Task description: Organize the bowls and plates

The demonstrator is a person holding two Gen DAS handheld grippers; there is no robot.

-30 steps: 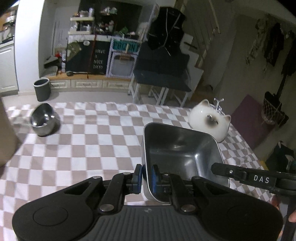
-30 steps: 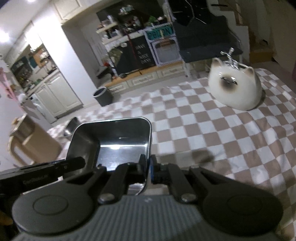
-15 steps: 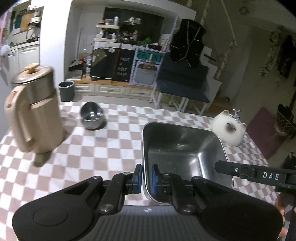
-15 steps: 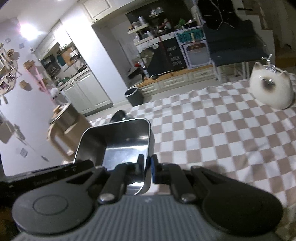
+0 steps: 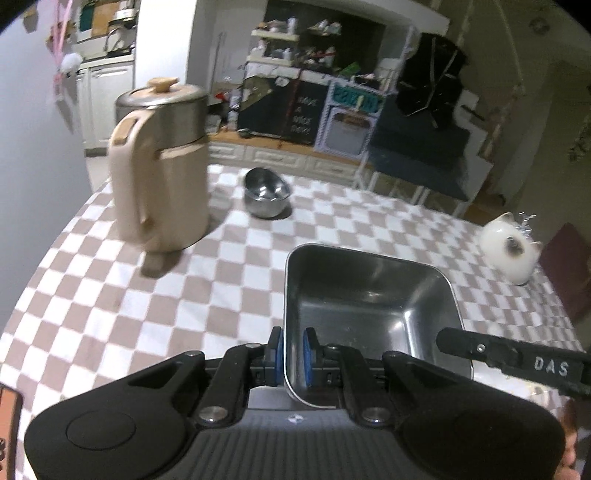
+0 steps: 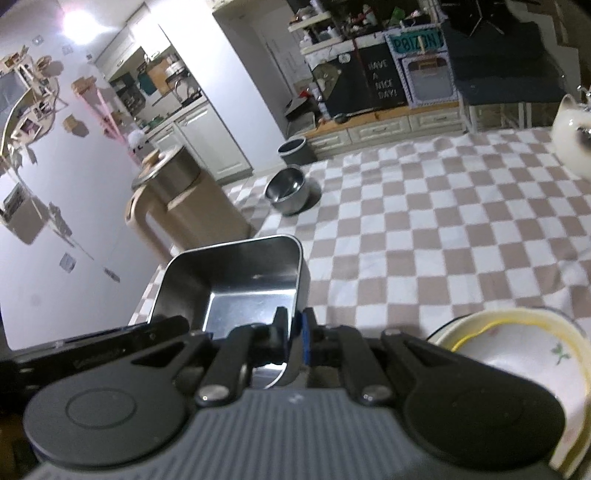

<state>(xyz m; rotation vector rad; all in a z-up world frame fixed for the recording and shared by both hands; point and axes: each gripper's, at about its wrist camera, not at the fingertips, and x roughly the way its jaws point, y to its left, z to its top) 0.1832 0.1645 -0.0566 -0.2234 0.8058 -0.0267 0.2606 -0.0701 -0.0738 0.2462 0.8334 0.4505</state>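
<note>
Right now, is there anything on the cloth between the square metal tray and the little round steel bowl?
Nothing: in the left wrist view only bare checkered cloth lies between the square tray and the round bowl; the beige jug stands off to the side.

The room is dim and the frames are grainy. A bright ceiling light (image 6: 75,20) flares at the upper left of the right wrist view. The square stainless-steel tray (image 6: 236,284) carries glare on its floor. The beige insulated jug (image 5: 162,166) is motion-blurred. Fisheye distortion bends the checkered tablecloth (image 5: 110,295) edges; corners are vignetted black.

tray (image 5: 369,295) carried toward jug (image 5: 162,166) | yellow-rimmed plate (image 6: 517,350) now visible
</note>
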